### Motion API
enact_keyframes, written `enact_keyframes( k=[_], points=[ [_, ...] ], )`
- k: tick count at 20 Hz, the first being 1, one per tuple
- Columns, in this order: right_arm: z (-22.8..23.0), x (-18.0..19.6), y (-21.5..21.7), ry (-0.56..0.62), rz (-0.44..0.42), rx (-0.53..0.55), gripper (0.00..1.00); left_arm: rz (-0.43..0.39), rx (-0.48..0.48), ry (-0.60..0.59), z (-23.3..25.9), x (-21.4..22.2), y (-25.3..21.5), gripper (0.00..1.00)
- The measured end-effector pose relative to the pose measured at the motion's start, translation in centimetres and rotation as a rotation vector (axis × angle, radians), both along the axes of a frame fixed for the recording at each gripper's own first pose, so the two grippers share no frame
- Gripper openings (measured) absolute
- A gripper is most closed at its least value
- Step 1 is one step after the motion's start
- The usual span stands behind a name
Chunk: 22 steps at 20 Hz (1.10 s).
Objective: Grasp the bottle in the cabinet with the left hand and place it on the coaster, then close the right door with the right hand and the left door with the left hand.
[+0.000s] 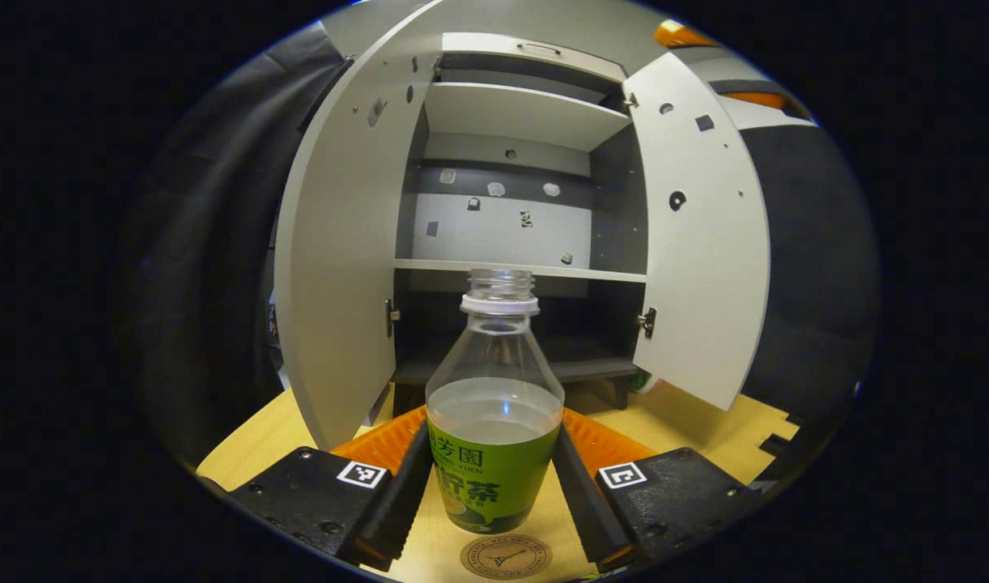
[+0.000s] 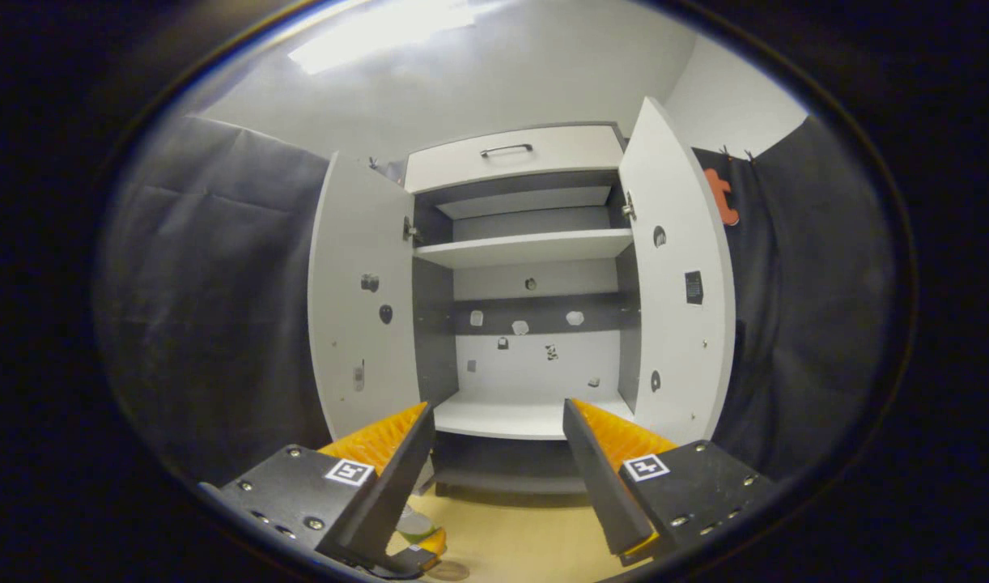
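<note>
Left gripper (image 1: 494,478) clamps my clear uncapped green-labelled bottle (image 1: 494,421) over the round brown coaster (image 1: 506,556) at the wooden bench's (image 1: 705,421) near edge; right gripper (image 2: 498,465) hangs spread before the white cabinet (image 2: 527,267), both doors wide.

The bottle (image 1: 494,405) at lower centre of the left gripper view is clear, glossy plastic with a smooth printed label wrap, above a matt round coaster (image 1: 506,556) on the pale wood-grain tabletop (image 1: 689,421). The cabinet (image 2: 527,243) at mid-frame has smooth matt laminate doors, small metal hinges and a metal drawer handle (image 2: 507,149). Dark matt cloth (image 2: 211,308) hangs creased on either side.
</note>
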State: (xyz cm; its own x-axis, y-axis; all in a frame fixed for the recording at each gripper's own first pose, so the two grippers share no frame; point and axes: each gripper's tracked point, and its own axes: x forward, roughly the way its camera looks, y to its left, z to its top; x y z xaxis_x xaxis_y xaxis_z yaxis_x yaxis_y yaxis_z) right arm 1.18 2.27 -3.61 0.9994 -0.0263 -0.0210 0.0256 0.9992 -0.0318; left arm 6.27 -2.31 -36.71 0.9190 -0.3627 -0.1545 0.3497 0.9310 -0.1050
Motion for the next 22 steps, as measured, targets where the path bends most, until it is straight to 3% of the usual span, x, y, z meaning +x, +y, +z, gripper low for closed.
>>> enact_keyframes(
  k=[5,8,13,15,22],
  points=[
    [-2.0,1.2,-1.0,0.04,-0.01,0.034,0.97,-0.086,-0.015,0.035,-3.1,-3.3,-2.2,0.81],
    [-4.0,2.0,-1.4,0.096,-0.032,0.058,0.93,-0.102,0.005,0.049,-4.2,-3.6,-1.9,0.81],
    [-4.9,2.9,-0.4,0.112,-0.013,0.068,0.96,-0.145,0.01,0.075,-5.0,-3.2,-1.8,0.82],
    [-4.5,2.8,-0.3,0.104,0.001,0.06,0.97,-0.154,0.024,0.052,-4.3,-3.1,-1.7,0.8],
    [-4.1,1.5,-2.7,0.096,-0.01,0.044,0.96,-0.175,0.056,0.008,-1.5,-3.4,-1.7,0.9]
  ],
)
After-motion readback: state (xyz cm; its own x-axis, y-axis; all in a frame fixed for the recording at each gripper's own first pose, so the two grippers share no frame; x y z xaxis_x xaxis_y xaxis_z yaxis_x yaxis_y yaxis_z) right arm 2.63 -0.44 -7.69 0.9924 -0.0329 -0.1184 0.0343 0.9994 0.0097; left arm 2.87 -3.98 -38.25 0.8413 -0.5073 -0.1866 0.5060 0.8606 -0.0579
